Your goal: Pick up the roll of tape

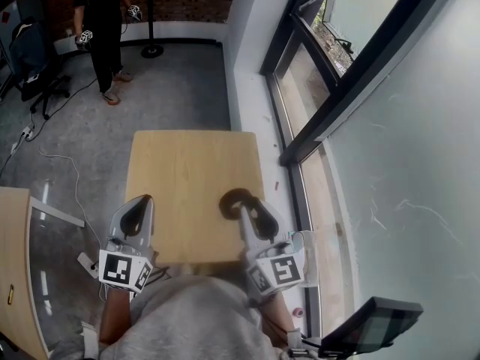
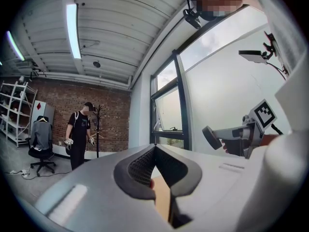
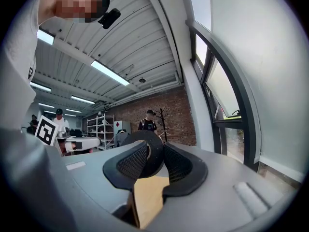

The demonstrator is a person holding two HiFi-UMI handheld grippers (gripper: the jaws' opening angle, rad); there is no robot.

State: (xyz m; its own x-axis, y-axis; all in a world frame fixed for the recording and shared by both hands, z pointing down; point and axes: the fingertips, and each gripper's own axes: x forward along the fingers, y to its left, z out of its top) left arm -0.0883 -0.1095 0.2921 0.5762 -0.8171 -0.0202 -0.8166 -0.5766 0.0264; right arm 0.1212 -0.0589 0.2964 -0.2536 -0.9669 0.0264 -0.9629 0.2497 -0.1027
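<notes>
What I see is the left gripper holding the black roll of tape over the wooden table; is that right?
No: the right gripper holds the black roll of tape over the wooden table, as the right gripper view shows. The left gripper is shut and empty.

A head camera looks steeply down on the square pale wooden worktop (image 1: pixel 191 178), close below. Cameras on the left tongs (image 2: pixel 154 148) and right tongs (image 3: pixel 156 149) look along their jaws toward the red brick wall (image 2: pixel 58 105), shared by all views.

Grey left gripper (image 1: pixel 141 205) and right gripper (image 1: pixel 241 201) with black ribbed fingers (image 3: pixel 126 163), checkered marker cubes (image 1: pixel 124 268); grey top (image 1: pixel 187 317).
</notes>
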